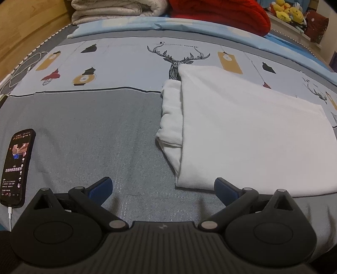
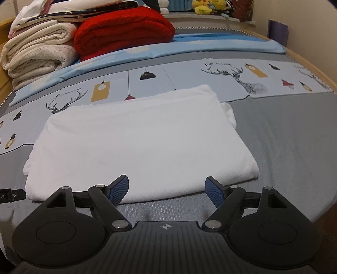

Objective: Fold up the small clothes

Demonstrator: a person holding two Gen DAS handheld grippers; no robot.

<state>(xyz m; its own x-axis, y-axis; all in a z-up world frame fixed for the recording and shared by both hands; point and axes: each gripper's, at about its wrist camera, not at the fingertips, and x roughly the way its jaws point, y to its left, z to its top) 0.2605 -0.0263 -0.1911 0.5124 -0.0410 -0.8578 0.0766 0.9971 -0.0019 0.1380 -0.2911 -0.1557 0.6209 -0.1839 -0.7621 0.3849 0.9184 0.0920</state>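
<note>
A white garment (image 1: 242, 130) lies folded into a flat rectangle on the bed, with a tucked layer sticking out along its left side in the left wrist view. In the right wrist view the same garment (image 2: 143, 145) fills the middle, and a bit of cloth peeks out at its far right corner. My left gripper (image 1: 163, 188) is open over the grey cover, just near and left of the garment's near left corner. My right gripper (image 2: 167, 189) is open too, its blue pads (image 2: 119, 189) hovering at the garment's near edge with nothing gripped.
A phone (image 1: 18, 166) on a charging cable lies at the left on the grey cover. Folded cream blankets (image 2: 40, 46) and a red blanket (image 2: 124, 29) are stacked at the head of the bed (image 2: 294, 137). Plush toys (image 1: 288, 11) sit on a shelf behind.
</note>
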